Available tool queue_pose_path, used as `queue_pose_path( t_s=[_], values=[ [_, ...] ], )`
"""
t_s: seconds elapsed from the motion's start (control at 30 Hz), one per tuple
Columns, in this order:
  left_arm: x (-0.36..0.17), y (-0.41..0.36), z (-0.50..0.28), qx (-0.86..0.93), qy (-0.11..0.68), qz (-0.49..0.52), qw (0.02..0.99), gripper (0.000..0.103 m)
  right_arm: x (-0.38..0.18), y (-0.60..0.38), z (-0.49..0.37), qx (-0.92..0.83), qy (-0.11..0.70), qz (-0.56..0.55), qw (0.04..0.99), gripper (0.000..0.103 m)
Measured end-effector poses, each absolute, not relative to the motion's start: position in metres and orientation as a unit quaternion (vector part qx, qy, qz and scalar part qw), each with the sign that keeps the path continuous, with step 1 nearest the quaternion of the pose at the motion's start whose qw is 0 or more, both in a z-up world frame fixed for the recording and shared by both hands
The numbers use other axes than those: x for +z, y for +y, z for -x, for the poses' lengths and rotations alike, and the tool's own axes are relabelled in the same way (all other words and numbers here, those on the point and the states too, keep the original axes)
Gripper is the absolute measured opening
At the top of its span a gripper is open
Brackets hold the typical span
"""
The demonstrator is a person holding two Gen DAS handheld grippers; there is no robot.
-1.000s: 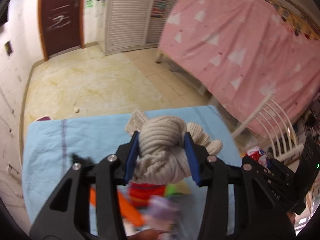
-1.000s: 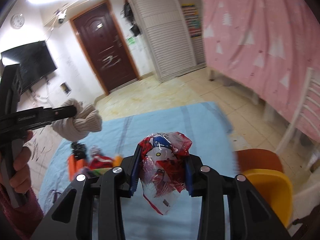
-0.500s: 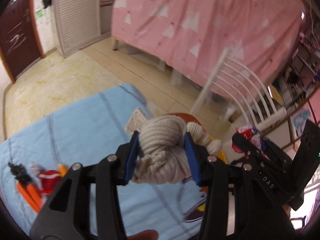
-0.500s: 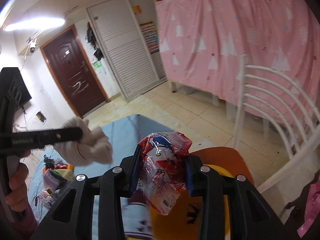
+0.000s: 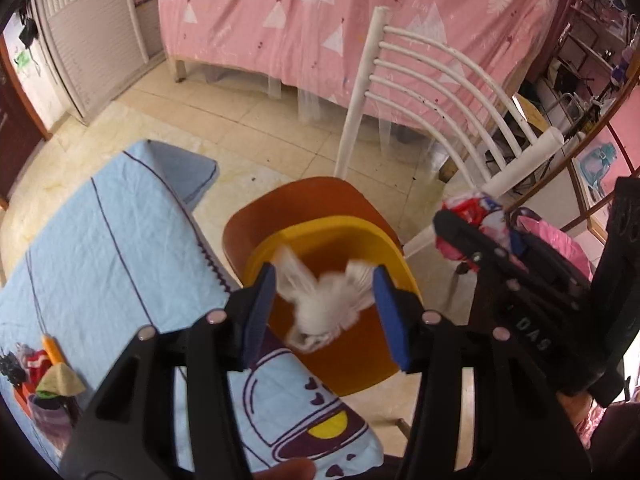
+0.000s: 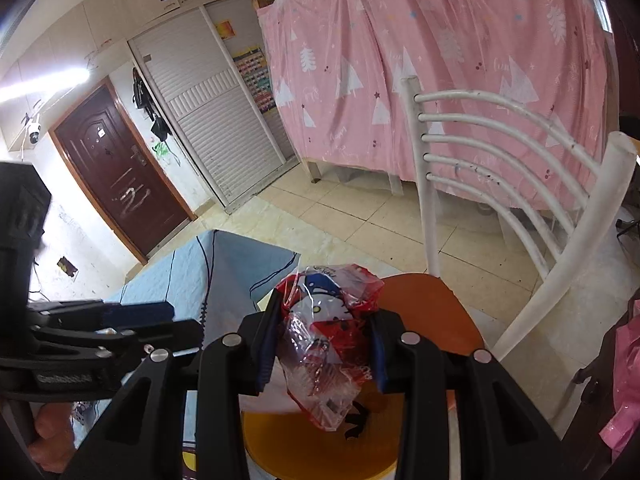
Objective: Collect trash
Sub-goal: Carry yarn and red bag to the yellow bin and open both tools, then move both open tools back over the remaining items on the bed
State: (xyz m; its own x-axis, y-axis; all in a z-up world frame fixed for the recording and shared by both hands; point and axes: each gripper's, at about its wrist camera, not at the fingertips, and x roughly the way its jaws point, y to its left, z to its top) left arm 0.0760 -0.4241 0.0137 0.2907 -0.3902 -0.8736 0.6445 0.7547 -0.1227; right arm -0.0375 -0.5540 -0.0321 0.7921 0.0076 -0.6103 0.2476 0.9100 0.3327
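My left gripper [image 5: 325, 312] is open above a yellow bin [image 5: 320, 232] that stands on an orange chair seat [image 5: 280, 200]. A beige knitted bundle [image 5: 326, 304], blurred, is falling between the jaws into the bin. My right gripper [image 6: 320, 344] is shut on a red and clear plastic wrapper [image 6: 328, 340] and holds it over the bin [image 6: 304, 444]. In the left wrist view the right gripper [image 5: 480, 236] and its wrapper [image 5: 472, 208] sit just right of the bin.
A table with a light blue cloth [image 5: 100, 248] lies left of the bin, with small toys and scraps [image 5: 44, 376] on it. A white chair back [image 5: 440, 92] rises behind the seat. A pink curtain [image 6: 440, 60] and tiled floor [image 6: 352, 216] lie beyond.
Both grippers swung right from the table to above the yellow bin. The left gripper opened and let the knitted bundle go; it is dropping. The right gripper still holds the wrapper.
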Motion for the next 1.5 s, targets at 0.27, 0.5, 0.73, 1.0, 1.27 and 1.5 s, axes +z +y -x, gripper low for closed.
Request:
queue_pose_path(
  t_s=[0.27,0.5,0.73,1.0,1.27,1.5],
  values=[
    [0.036,-0.388,-0.083,-0.311,0.491,-0.095,0.809,0.048,-0.056,-0.528,0.015,-0.053,0.369,-0.155,0.915,0.037],
    [0.054,-0.350,-0.093,-0.289,0.480,-0.064,0.826,0.060,-0.054,-0.511,0.006,-0.048,0.373,-0.141,0.916,0.057],
    [0.080,-0.281,-0.096,-0.245,0.444,-0.047,0.861,0.072,-0.042,-0.504,0.001,-0.044,0.365,-0.136,0.920,0.069],
    [0.100,-0.177,-0.112,-0.160,0.424,-0.011,0.891,0.072,-0.027,-0.461,-0.019,-0.001,0.368,-0.104,0.924,0.070],
    [0.097,-0.111,-0.116,-0.115,0.424,0.005,0.898,0.072,-0.011,-0.390,-0.045,0.058,0.375,-0.061,0.923,0.070],
    [0.080,-0.068,-0.117,-0.091,0.432,0.012,0.897,0.072,-0.008,-0.320,-0.062,0.109,0.390,-0.020,0.914,0.070]
  ],
)
